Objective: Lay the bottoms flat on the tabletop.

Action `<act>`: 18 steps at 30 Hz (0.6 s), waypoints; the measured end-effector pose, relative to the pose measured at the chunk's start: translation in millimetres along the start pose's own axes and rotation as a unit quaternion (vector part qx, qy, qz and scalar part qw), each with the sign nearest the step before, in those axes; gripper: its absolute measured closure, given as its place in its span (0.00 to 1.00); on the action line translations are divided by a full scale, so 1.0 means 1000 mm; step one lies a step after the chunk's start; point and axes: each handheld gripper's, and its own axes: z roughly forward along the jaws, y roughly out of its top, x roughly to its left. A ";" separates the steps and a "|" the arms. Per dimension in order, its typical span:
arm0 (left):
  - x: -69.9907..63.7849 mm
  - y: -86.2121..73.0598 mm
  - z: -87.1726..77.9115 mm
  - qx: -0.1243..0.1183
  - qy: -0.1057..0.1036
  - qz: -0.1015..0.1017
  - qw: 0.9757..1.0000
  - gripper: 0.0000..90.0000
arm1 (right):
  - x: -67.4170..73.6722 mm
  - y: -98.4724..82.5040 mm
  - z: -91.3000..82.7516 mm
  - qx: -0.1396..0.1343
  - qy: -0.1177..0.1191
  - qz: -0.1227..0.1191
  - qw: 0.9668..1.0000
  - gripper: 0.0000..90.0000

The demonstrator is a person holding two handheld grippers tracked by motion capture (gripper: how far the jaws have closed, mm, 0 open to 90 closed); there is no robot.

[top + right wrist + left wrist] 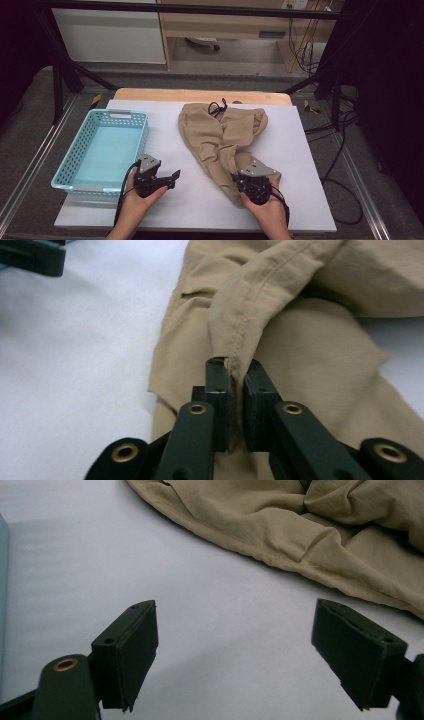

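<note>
White board (200, 200) is laid over the wooden table, and on it one pair of tan trousers (220, 135) is spread crumpled at the centre right. One blue basket (75, 160) is seen at the left, with nothing inside. Two grippers are held low at the near edge: the right gripper (237, 372) is clamped on a seamed fold of the trousers, while the left gripper (235, 650) is held spread wide above bare board.

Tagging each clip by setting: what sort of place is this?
Probably a lab recording station: a white table inside a black frame, loose cables on the floor, and beige trousers beside a blue basket.
</note>
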 end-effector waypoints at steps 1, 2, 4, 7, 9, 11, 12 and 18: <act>0.000 0.000 0.000 0.000 0.000 0.000 1.000 0.21 | -0.003 0.000 -0.002 -0.003 -0.001 0.005 1.000 0.94; 0.000 0.000 0.000 0.001 0.000 0.000 1.000 0.21 | -0.006 0.000 -0.003 -0.007 -0.001 0.006 1.000 0.95; 0.000 0.000 0.001 0.005 -0.001 0.001 1.000 0.21 | -0.013 -0.001 -0.007 -0.012 -0.005 0.015 1.000 0.96; 0.000 0.000 0.002 0.007 -0.003 0.002 1.000 0.21 | -0.025 -0.003 -0.010 -0.014 -0.008 0.031 0.999 0.97; -0.001 0.000 0.002 0.007 -0.004 0.003 1.000 0.21 | -0.033 -0.005 -0.011 -0.016 -0.013 0.039 0.999 0.97; -0.001 -0.001 0.002 0.007 -0.005 0.003 1.000 0.21 | -0.042 -0.006 -0.013 -0.016 -0.019 0.049 0.998 0.97; -0.001 -0.001 0.002 0.007 -0.005 0.003 1.000 0.21 | -0.047 -0.007 -0.014 -0.019 -0.022 0.051 0.998 0.97; 0.001 0.000 0.001 0.008 -0.004 0.002 1.000 0.21 | -0.077 -0.015 -0.016 -0.014 -0.043 0.081 0.996 0.97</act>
